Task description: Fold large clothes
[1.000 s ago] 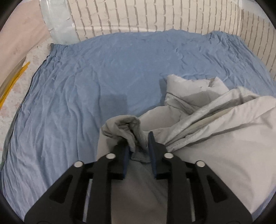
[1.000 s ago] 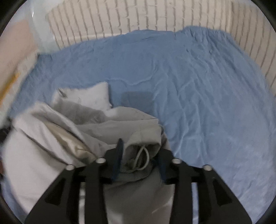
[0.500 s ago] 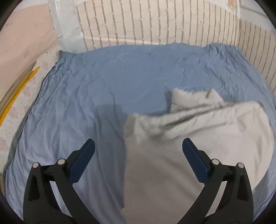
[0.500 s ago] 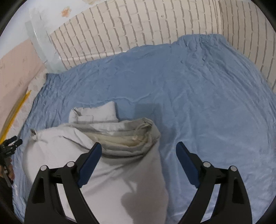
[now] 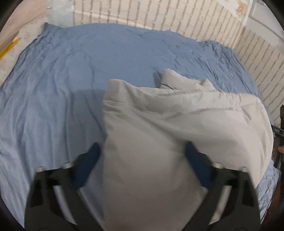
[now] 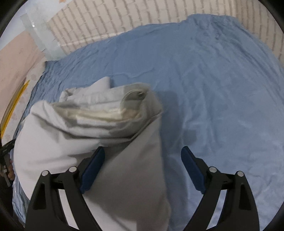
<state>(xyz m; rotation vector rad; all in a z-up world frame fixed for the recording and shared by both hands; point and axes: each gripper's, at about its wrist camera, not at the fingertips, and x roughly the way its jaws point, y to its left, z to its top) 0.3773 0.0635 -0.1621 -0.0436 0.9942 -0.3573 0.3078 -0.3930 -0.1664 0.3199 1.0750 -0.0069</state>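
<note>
Nearest, left gripper (image 5: 141, 156): jaws wide, recently narrowing a little, grey garment (image 5: 159, 142) between the blue pads but not pressed by them; nothing held. Right gripper (image 6: 142, 161): jaws likewise wide and recently narrowing slightly, straddling the right edge of the same garment (image 6: 99, 135), pads clear of the cloth. Both views blurred at the fingers.

Garment: lying on the bed near the front edge, lower portion fairly smooth, upper portion doubled over into a loose, bulky roll with a paler lining exposed at the fold (image 6: 106, 113); a further corner (image 5: 175, 78) poking out beyond the roll.

Step in hand, as judged: a fold just laid and released, next grasp not yet taken. For a clean result: flatten the bulky roll before any further fold; take matching corners with both grippers at equal height; pinch all layers together, lining included; carry the edge over level and lay it flush with the opposite edge, avoiding drag on the sheet beneath.

Beyond: blue bedsheet (image 5: 88, 62), creased all over, covering the bed. At the far and right sides, a white brick-patterned wall (image 5: 159, 14); at the left, a pale floor with a yellow strip (image 6: 16, 106).
</note>
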